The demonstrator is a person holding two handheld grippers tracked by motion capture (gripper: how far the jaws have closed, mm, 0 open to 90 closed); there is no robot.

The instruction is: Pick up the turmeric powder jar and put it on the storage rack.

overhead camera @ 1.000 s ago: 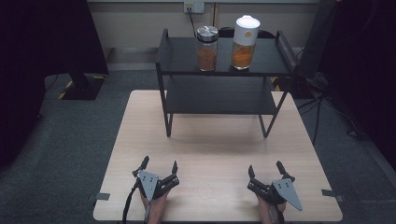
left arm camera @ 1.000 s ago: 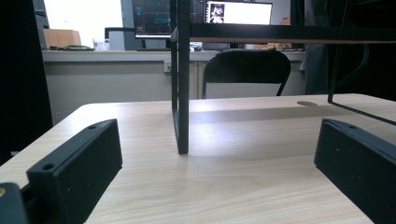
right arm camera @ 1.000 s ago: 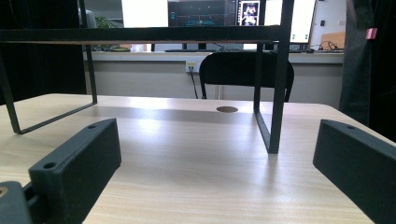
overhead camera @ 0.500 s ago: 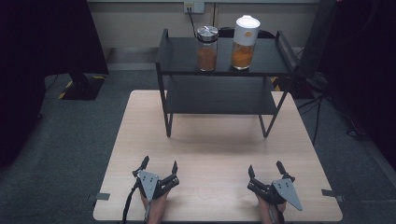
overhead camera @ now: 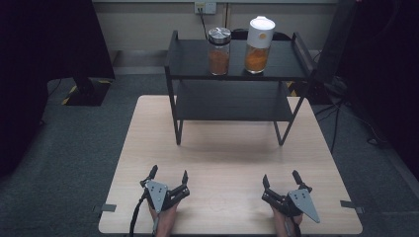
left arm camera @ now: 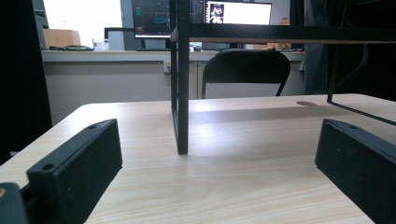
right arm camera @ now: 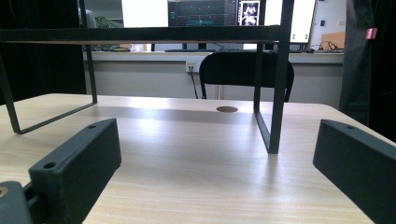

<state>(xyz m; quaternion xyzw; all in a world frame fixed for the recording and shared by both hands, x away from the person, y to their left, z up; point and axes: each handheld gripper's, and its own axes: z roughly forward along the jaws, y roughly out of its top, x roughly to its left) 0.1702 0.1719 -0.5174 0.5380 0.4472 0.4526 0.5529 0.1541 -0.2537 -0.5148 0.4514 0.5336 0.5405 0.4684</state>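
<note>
Two open, empty hand-held grippers, left (overhead camera: 168,181) and right (overhead camera: 281,183), rest on the worktop (overhead camera: 227,158) facing two jars (overhead camera: 219,44) on a shelf (overhead camera: 190,59), likely rigid, breakable, best gripped mid-body.

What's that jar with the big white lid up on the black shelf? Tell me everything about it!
The jar with the white lid is a tall, clear container, seemingly glass or plastic, with a wide white cap that covers its upper part. Its lower part holds an orange powder or grain. It stands upright on the top level of the black shelf, toward the right side, lid on. Just to its left stands a shorter jar with a silver lid holding a browner filling; the two look close but apart. Neither claw is near it.
</note>
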